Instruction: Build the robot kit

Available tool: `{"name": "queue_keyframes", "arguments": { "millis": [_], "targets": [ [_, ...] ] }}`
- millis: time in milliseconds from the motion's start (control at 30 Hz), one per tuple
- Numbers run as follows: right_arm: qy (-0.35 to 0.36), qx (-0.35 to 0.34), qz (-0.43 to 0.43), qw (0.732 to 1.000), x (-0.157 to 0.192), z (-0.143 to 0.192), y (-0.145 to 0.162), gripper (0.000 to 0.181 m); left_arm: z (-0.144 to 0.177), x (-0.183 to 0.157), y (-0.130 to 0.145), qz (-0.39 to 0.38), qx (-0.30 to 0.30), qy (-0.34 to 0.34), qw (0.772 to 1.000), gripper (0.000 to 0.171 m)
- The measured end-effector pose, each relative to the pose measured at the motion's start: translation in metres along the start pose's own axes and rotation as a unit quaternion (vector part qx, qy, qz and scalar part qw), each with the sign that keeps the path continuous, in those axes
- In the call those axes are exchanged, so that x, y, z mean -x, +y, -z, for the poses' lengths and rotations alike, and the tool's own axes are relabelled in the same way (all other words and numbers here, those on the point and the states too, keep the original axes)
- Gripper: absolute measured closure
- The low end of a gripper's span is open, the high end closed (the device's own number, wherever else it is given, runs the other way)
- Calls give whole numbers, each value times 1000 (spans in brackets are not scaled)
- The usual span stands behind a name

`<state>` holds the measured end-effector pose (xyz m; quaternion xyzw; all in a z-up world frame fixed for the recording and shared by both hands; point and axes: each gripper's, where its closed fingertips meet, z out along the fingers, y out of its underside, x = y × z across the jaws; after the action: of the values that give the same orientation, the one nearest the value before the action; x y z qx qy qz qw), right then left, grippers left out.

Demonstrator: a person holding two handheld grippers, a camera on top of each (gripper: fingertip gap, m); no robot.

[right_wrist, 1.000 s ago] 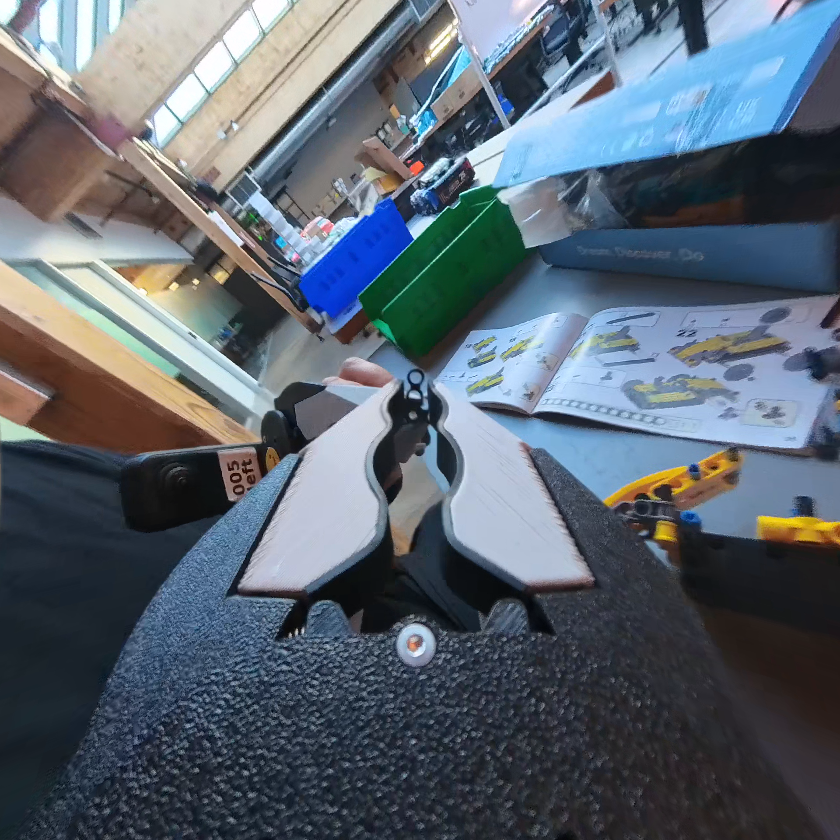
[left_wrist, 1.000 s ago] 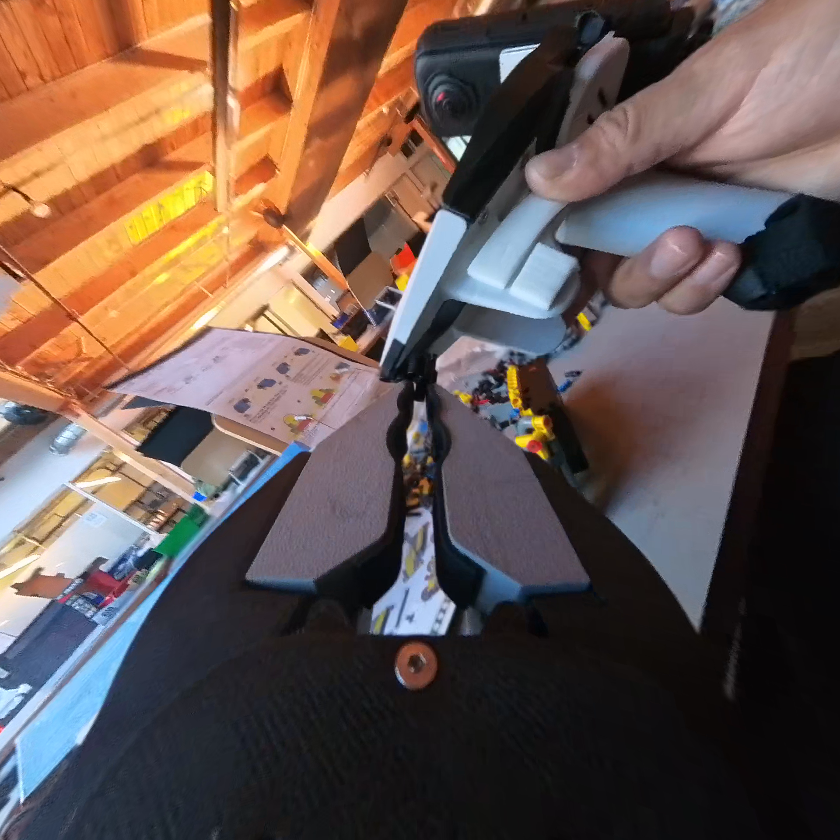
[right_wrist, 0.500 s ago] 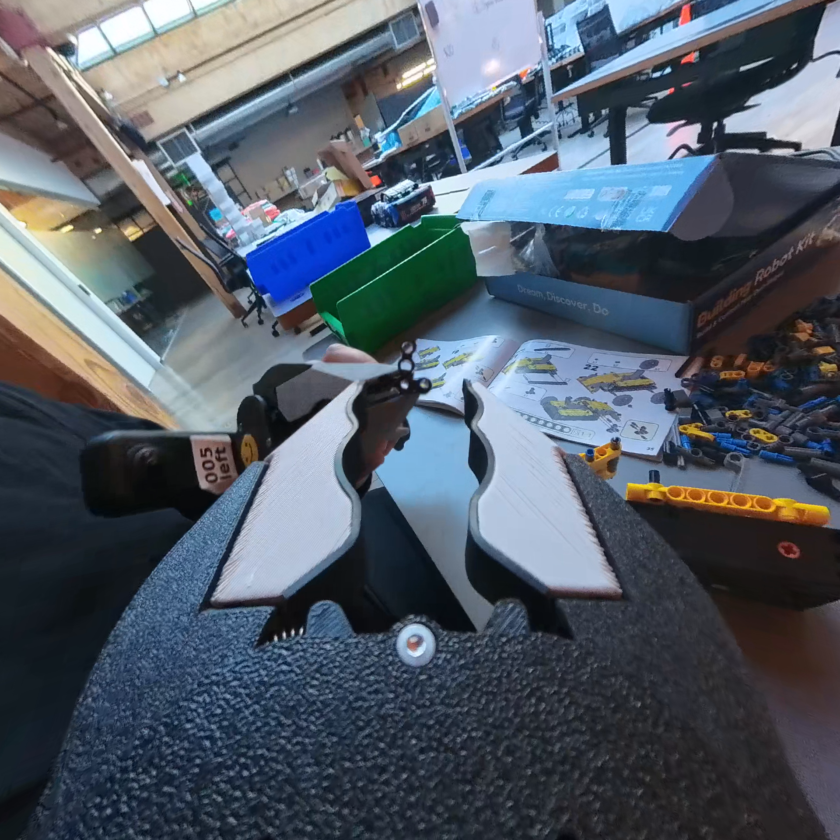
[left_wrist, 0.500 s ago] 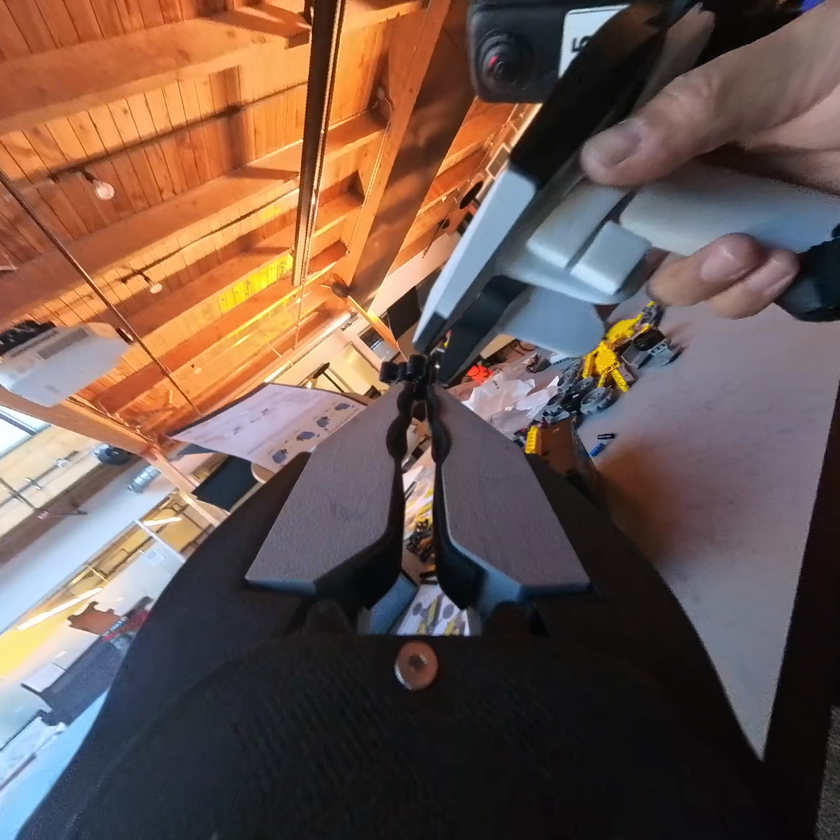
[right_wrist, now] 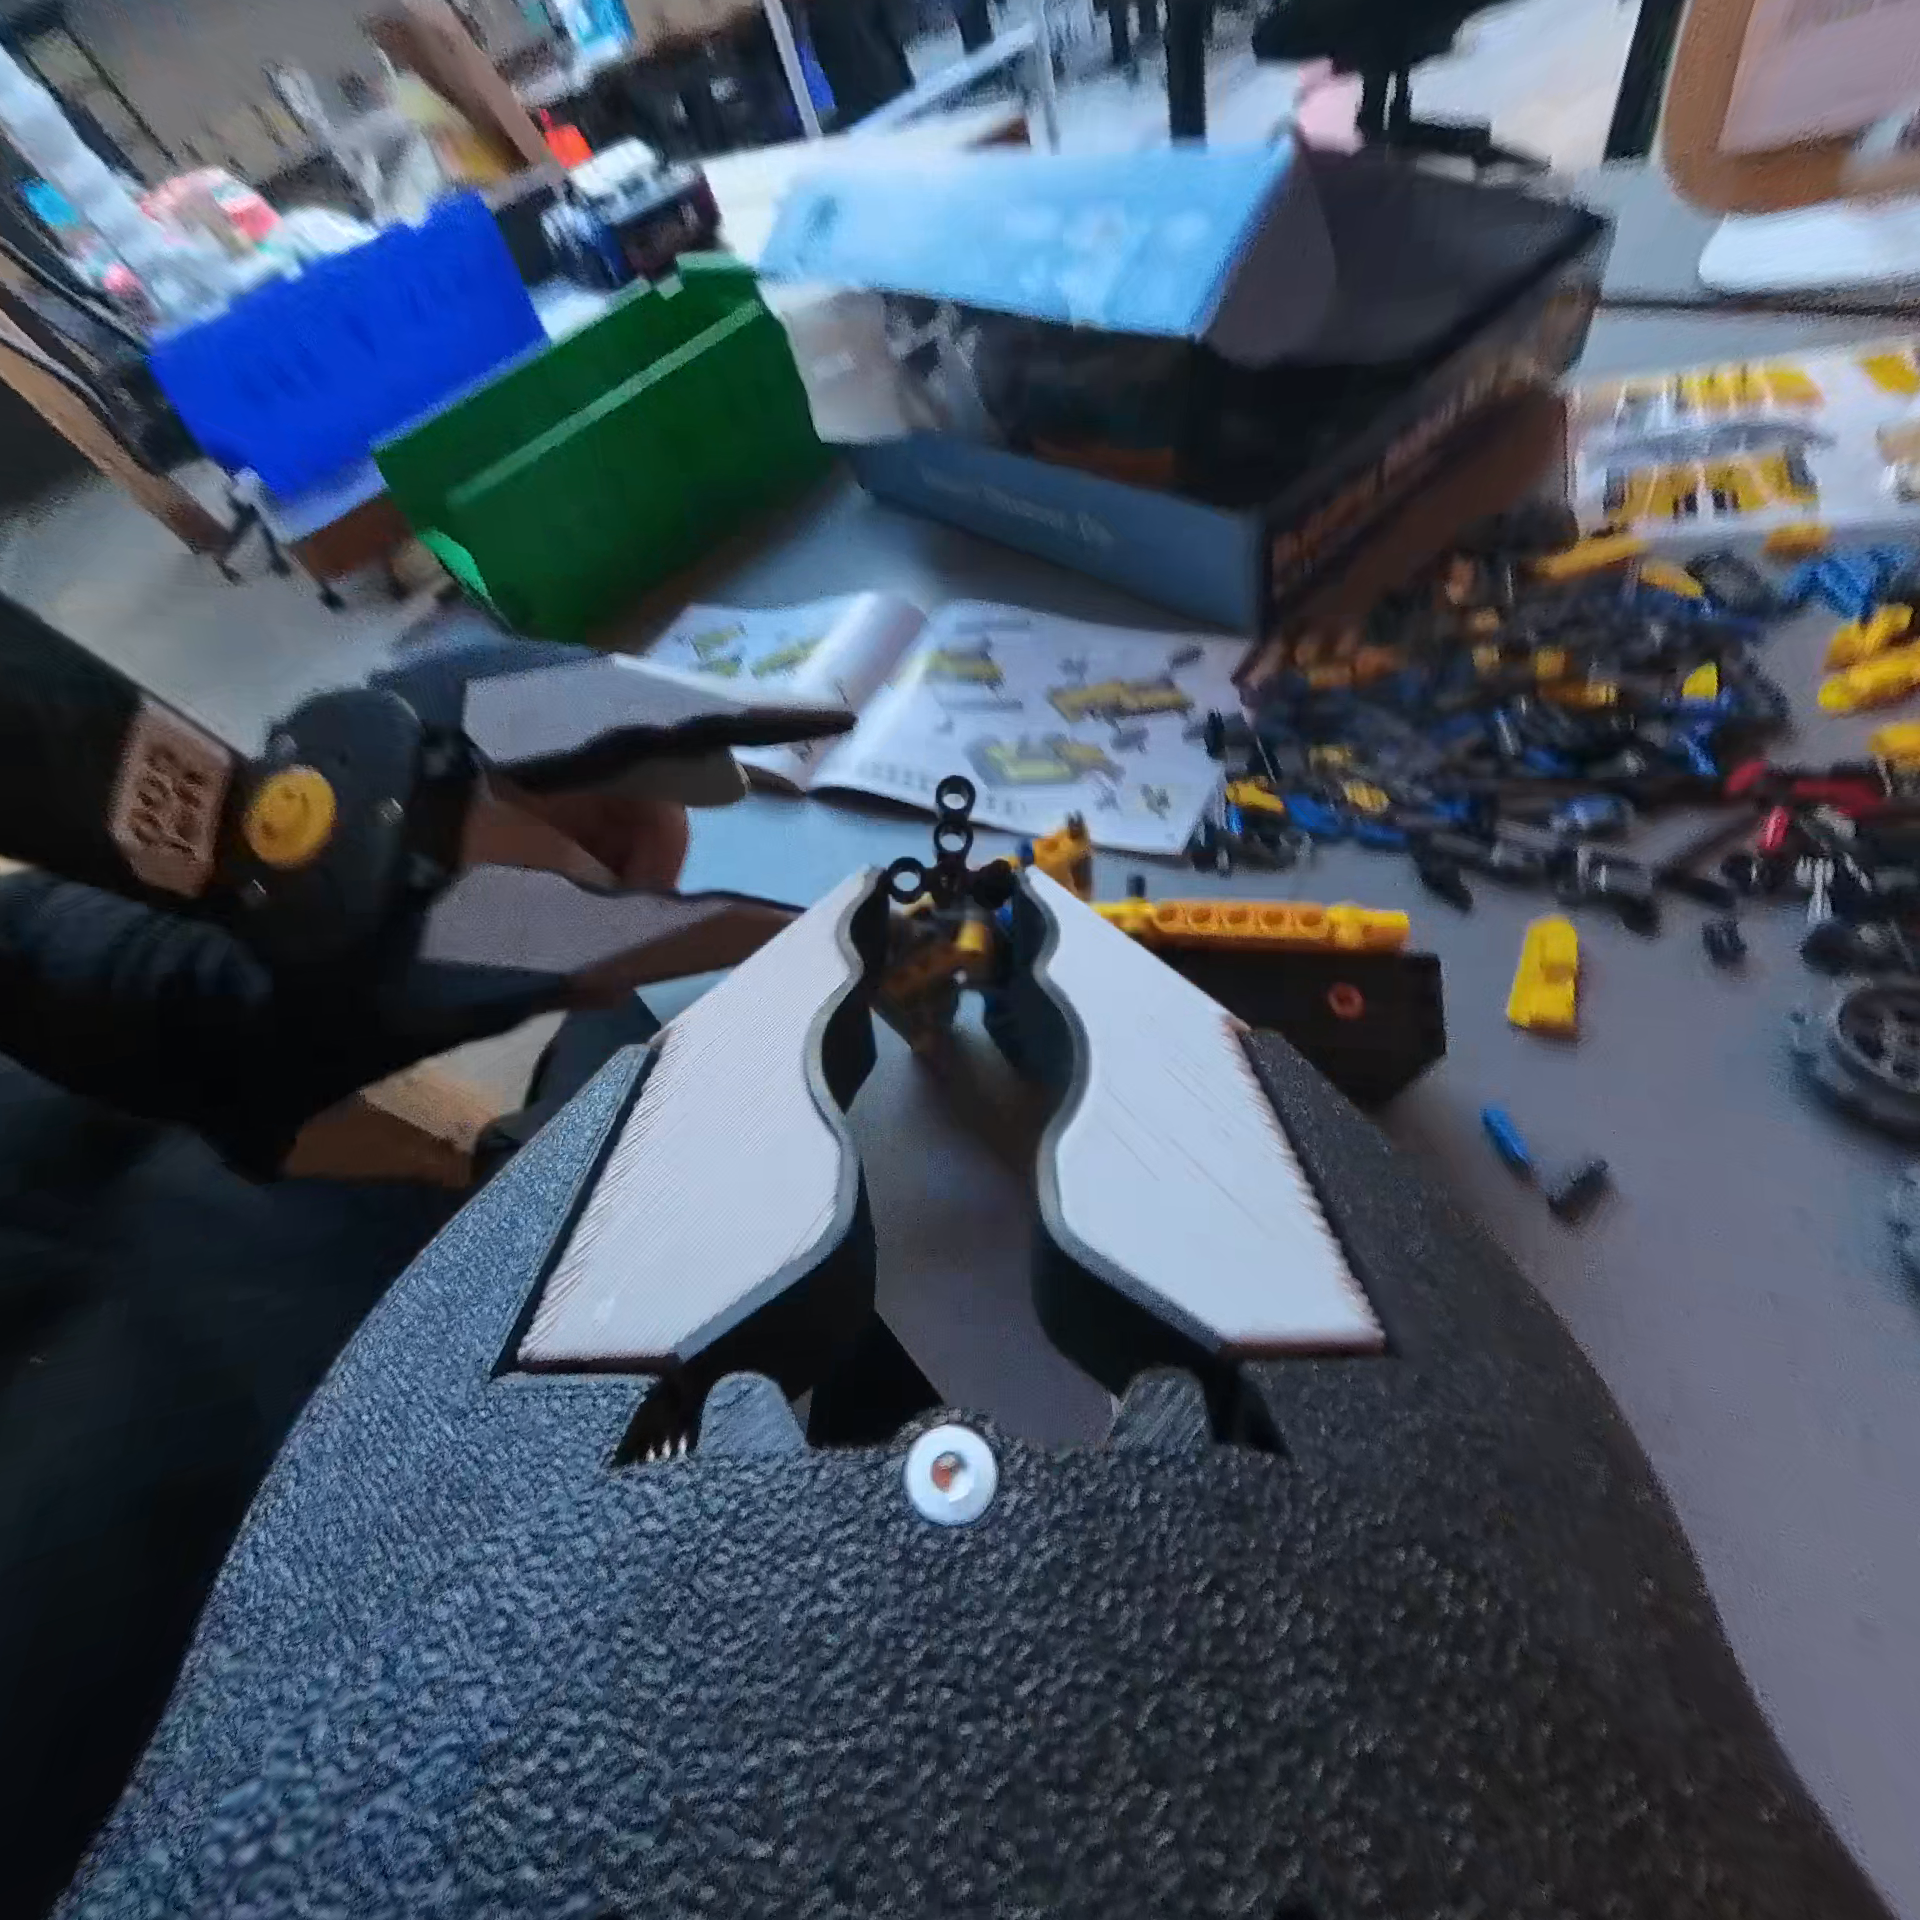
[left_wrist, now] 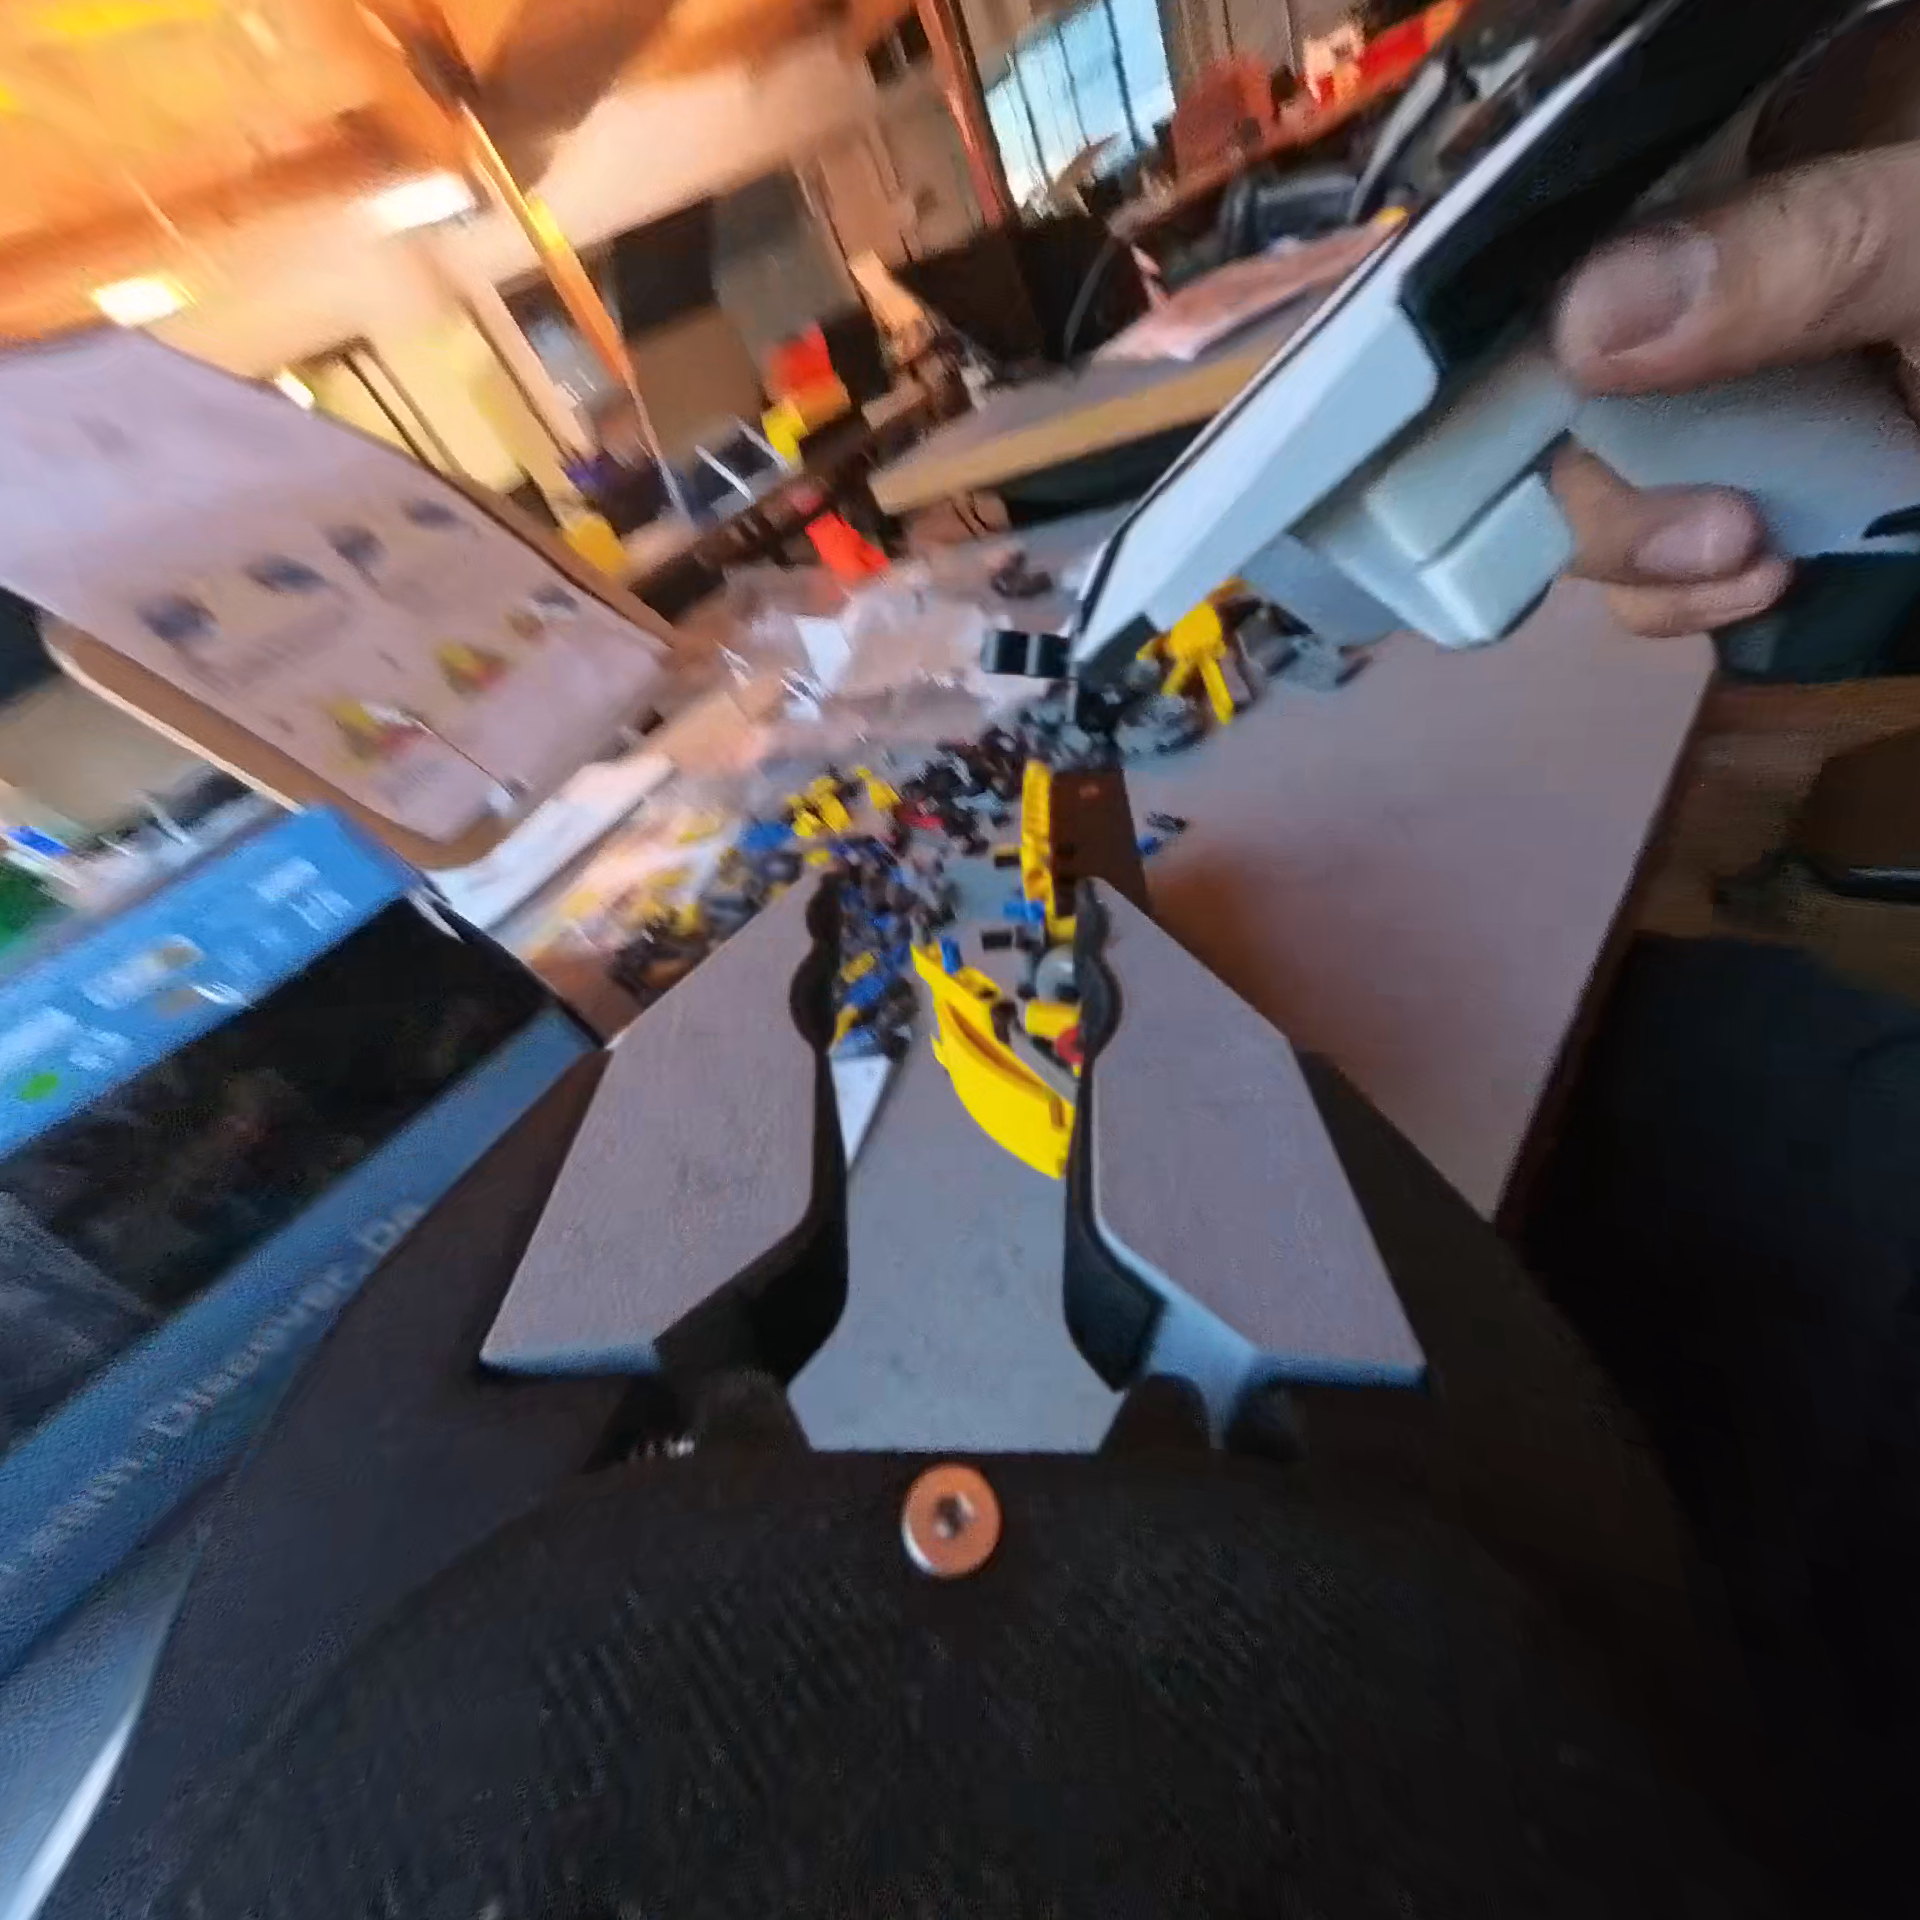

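Note:
My right gripper [right_wrist: 948, 885] is shut on a small black connector piece with round holes [right_wrist: 952, 831], which sticks up past its tips. In the left wrist view the right gripper [left_wrist: 1081, 665] is at the upper right in a hand, with the black piece [left_wrist: 1023, 652] at its tip. My left gripper [left_wrist: 954, 920] is open and empty above the table, with a yellow curved panel [left_wrist: 997, 1070] lying beyond its fingers. In the right wrist view the left gripper [right_wrist: 816, 816] is at the left, open, a short way from the right one's tips.
A black block with a yellow beam [right_wrist: 1278, 956] lies just past the right gripper. A pile of loose bricks [right_wrist: 1507, 727] spreads to the right, behind it an open booklet [right_wrist: 1039, 717], a blue box [right_wrist: 1143, 364] and a green bin [right_wrist: 623, 457]. The grey table [right_wrist: 1662, 1299] ends near me. My hands' fingertips stand some 5 cm from each other.
The left gripper was shut on the black piece; the right gripper closed on it, and the left gripper opened and let go. Both views have tilted down toward the table.

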<state>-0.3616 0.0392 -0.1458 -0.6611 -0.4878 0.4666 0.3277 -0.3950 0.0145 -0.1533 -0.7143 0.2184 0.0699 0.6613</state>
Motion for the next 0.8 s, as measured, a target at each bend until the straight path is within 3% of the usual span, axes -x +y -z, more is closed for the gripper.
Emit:
{"name": "queue_keyframes", "arguments": {
  "millis": [67, 233, 467, 800],
  "targets": [
    [1, 16, -14, 1000, -6, -5, 11, 158, 0, -1, 8, 27, 17, 25, 999, 123],
    [-10, 34, -48, 998, -13, -17, 19, 158, -13, -18, 16, 10, 37, 79, 996, 119],
    [10, 74, -13, 997, -14, -24, 30, 158, -34, -25, 33, -33, 81, 77, 993, 127],
    [54, 88, 45, 994, -14, -24, 32, 158, -39, -28, 34, -70, 61, 63, 994, 132]
  ]
}}
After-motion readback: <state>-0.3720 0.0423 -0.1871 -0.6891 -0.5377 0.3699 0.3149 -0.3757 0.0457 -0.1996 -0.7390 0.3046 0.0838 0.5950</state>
